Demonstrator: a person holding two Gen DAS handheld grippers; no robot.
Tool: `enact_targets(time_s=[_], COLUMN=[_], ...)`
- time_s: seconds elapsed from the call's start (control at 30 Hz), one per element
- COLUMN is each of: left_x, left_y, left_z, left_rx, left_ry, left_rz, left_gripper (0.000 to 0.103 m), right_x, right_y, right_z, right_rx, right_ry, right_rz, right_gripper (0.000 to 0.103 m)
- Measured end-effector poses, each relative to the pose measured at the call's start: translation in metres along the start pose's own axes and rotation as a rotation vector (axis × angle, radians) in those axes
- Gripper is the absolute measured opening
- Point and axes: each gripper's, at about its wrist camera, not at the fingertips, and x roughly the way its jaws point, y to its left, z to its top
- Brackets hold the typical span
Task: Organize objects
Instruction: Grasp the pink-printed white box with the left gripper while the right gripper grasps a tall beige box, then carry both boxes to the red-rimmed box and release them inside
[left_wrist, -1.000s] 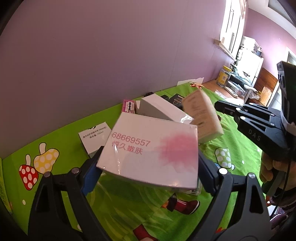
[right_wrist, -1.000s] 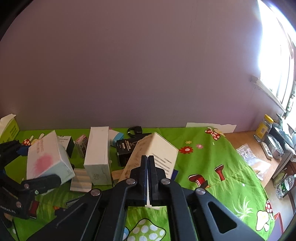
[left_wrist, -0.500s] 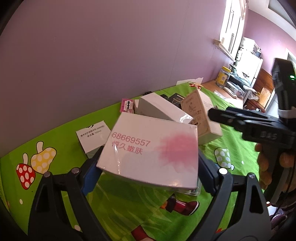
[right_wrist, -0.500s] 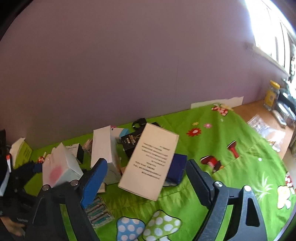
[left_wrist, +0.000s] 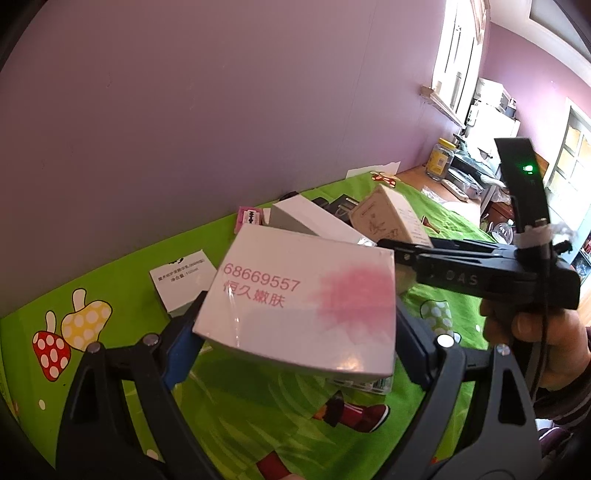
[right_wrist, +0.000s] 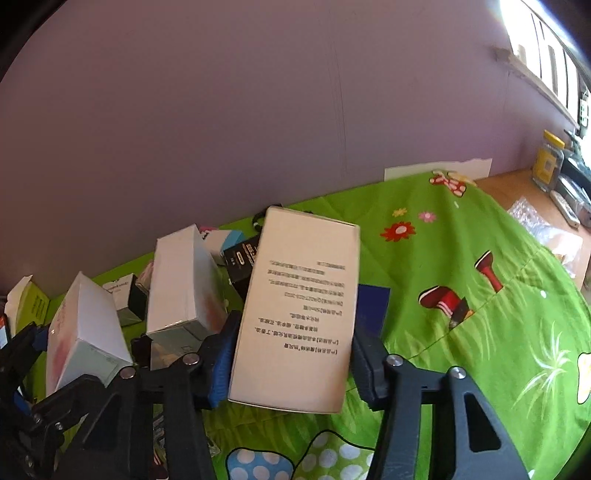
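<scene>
My left gripper (left_wrist: 295, 332) is shut on a white box with a pink flower and pink print (left_wrist: 303, 295) and holds it above the green cloth; the same box shows at the left of the right wrist view (right_wrist: 85, 332). My right gripper (right_wrist: 291, 362) has its jaws around a tall cream box with black print (right_wrist: 303, 306), pads touching its sides. That cream box (left_wrist: 388, 218) and the right gripper's body (left_wrist: 461, 273) also show in the left wrist view.
On the green mushroom-print cloth (right_wrist: 461, 295) lie a long white box (right_wrist: 181, 284), a black box (right_wrist: 240, 258), a blue flat box (right_wrist: 371, 306), a small white labelled box (left_wrist: 183, 280) and a pink razor-blade packet (left_wrist: 249, 218). The purple wall stands behind. A jar (right_wrist: 548, 162) sits far right.
My right gripper opened from a thin grip on the cream box's edge, turned, and now closes around the box's width. The left gripper kept holding the pink-flower box.
</scene>
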Motion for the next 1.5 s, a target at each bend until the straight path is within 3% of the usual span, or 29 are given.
enact_targets(time_s=[0.33,0.63,0.93,1.17,1.5], left_x=[-0.022,-0.036,-0.033,-0.022,0.010], left_y=[-0.018,-0.085,-0.176,-0.239,-0.328], left_z=[0.007,0.006,-0.002,-0.018,-0.049], left_rx=[-0.046,-0.025,0.031,0.098,0.270], left_ry=[-0.006,0.006,0.016,0.032,0.097], left_rz=[-0.011,-0.105,-0.267,-0.325,-0.377], left_gripper=[0.091,0.091,0.091,0.091,0.091], right_x=[-0.049,-0.093,-0.123,-0.151,-0.193], right_y=[-0.020,-0.045,-0.114,-0.178,-0.266], right_z=[0.002,-0.016,-0.039,-0.076,-0.130], right_rx=[-0.019,-0.017,0.026,0.105,0.231], right_ry=[-0.080,-0.101,-0.087,-0.051,0.016], right_rz=[0.018,-0.004,-0.115,-0.255,-0.442], right_gripper=[0.053,0.053,0.053,0.053,0.053])
